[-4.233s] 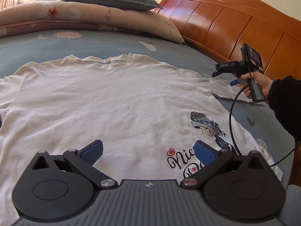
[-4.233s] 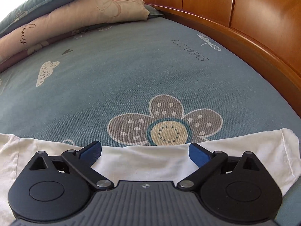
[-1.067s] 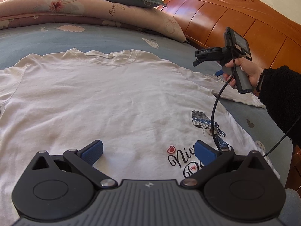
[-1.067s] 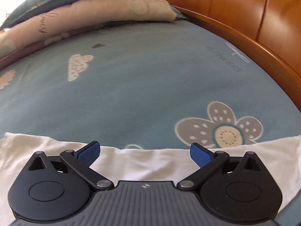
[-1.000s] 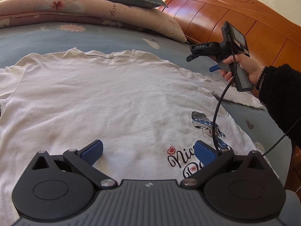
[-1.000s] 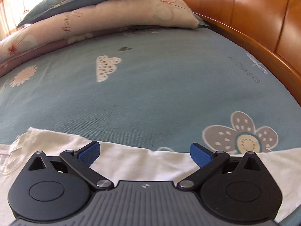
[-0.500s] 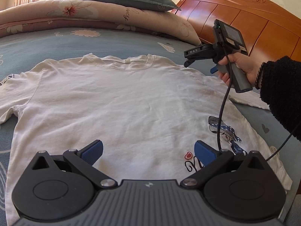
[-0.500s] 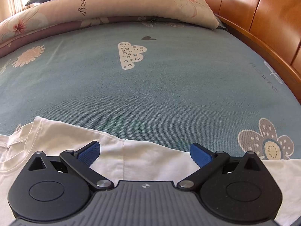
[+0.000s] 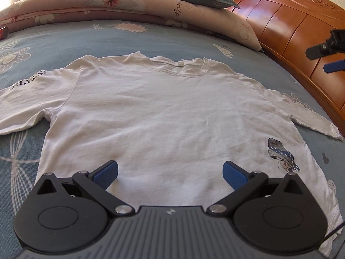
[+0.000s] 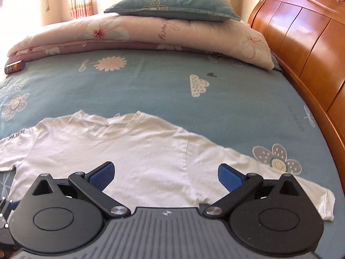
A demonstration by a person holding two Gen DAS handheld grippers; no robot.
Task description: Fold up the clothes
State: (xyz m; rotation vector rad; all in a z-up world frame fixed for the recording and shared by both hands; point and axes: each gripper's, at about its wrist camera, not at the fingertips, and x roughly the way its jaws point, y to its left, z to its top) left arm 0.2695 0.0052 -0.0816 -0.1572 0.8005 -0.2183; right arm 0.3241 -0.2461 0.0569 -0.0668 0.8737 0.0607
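A white T-shirt point(image 9: 168, 116) lies spread flat on the blue bedsheet, collar toward the pillows, both sleeves out. It carries a small printed figure point(image 9: 281, 153) near the right hem and lettering on its left sleeve point(image 9: 28, 79). My left gripper point(image 9: 170, 172) hovers open over the lower middle of the shirt, holding nothing. My right gripper point(image 10: 166, 174) is open above the shirt point(image 10: 138, 151) near the right shoulder seam and sleeve point(image 10: 248, 168). In the left wrist view, the right gripper's fingertips point(image 9: 323, 49) show at the far right edge.
A folded floral quilt point(image 10: 138, 34) with a green pillow point(image 10: 172, 4) on top lies at the back of the bed. The wooden headboard point(image 10: 301, 43) runs along the right side. A small dark can point(image 10: 14, 67) lies at the far left by the quilt.
Both grippers have drawn back and turned left, so more of the shirt shows. The right gripper went from over the right sleeve edge to higher up, near the shoulder. Both stay open.
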